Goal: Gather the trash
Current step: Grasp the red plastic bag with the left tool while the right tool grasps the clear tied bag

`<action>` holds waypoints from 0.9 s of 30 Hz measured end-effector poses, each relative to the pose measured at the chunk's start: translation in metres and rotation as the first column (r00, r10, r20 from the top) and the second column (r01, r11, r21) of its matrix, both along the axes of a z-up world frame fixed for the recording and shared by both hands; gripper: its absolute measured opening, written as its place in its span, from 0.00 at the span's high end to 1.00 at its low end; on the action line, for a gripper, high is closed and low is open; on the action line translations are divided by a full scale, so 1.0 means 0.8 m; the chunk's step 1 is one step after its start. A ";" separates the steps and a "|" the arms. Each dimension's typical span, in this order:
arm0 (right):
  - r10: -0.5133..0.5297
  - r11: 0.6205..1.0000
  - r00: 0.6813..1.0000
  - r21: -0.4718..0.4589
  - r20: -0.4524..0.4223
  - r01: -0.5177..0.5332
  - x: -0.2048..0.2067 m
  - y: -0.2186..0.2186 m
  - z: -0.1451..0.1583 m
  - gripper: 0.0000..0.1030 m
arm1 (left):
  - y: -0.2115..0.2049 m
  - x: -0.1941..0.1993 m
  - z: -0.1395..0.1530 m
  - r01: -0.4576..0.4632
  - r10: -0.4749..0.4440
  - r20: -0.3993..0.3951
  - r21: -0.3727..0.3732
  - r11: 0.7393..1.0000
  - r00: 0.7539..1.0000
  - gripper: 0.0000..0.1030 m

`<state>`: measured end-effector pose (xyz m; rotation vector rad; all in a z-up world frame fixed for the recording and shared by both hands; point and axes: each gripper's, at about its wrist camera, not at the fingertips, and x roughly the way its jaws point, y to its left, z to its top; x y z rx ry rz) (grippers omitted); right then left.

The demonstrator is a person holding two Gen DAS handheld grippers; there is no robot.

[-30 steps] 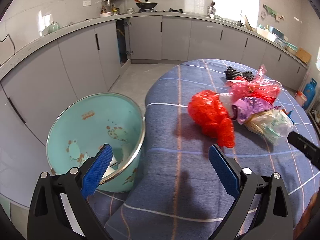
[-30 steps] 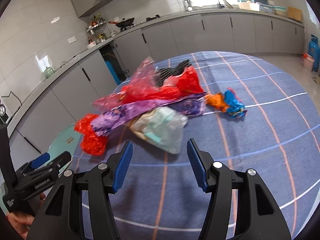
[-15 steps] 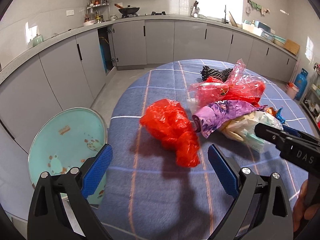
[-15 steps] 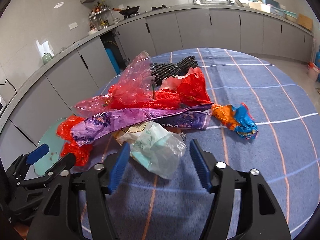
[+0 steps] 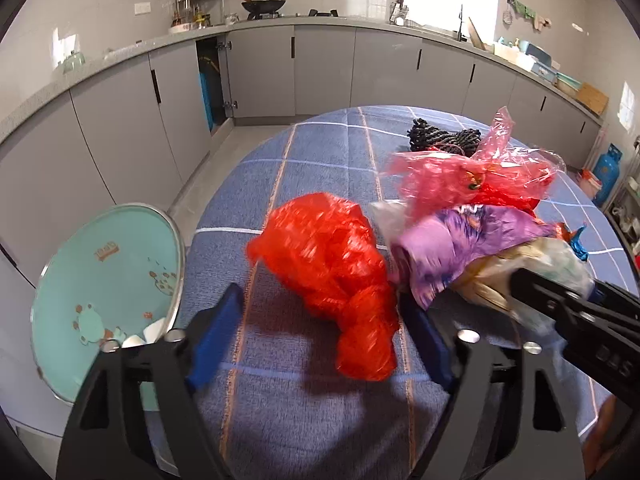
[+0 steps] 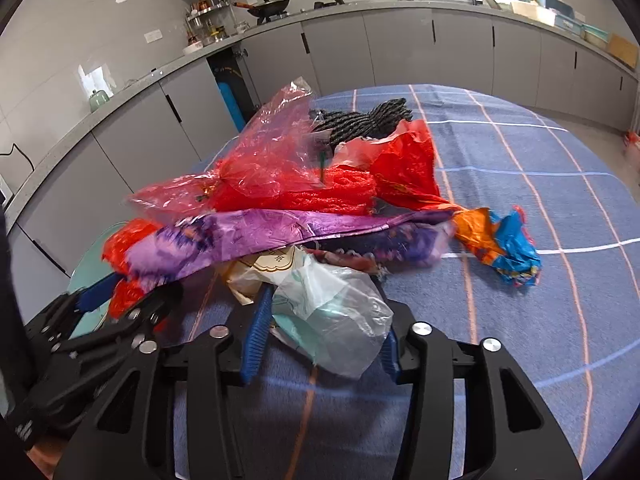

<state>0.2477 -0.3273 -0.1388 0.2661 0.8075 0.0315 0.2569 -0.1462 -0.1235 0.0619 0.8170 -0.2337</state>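
A pile of trash lies on the blue checked tablecloth (image 5: pixel 328 160). My left gripper (image 5: pixel 320 340) is open, its blue pads either side of the near end of a crumpled red plastic bag (image 5: pixel 332 268). My right gripper (image 6: pixel 320 332) is open around a clear bag with pale green contents (image 6: pixel 336 316). Behind lie a purple wrapper (image 6: pixel 248 236), a pink-red cellophane (image 6: pixel 272 168), a black rope bundle (image 6: pixel 360 120) and an orange-blue wrapper (image 6: pixel 500 244). The right gripper's body shows in the left wrist view (image 5: pixel 580 320).
A teal enamel basin (image 5: pixel 108 292) stands off the table's left edge, something white at its bottom. Grey kitchen cabinets (image 5: pixel 320 68) run around the room. A blue gas cylinder (image 5: pixel 606 172) stands at the far right.
Both grippers have moved forward to the pile. The red bag now sits between the left pads and the clear bag between the right pads. The basin has slid left in view.
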 end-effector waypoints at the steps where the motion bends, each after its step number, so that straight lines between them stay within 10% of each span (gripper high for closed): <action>1: -0.003 1.000 1.000 0.005 0.002 0.003 -0.004 -0.001 0.002 0.60 | 0.001 0.001 -0.001 -0.002 0.002 -0.005 -0.003 1.000 1.000 0.33; 10: -0.038 0.995 0.999 0.097 0.031 0.035 -0.054 -0.019 0.025 0.66 | 0.015 0.002 -0.004 0.004 -0.005 -0.020 -0.062 0.998 1.000 0.76; 27: -0.013 0.992 0.990 0.129 0.139 -0.005 -0.091 0.015 0.068 0.68 | 0.049 -0.067 0.046 0.046 -0.040 0.090 -0.072 0.996 0.995 0.81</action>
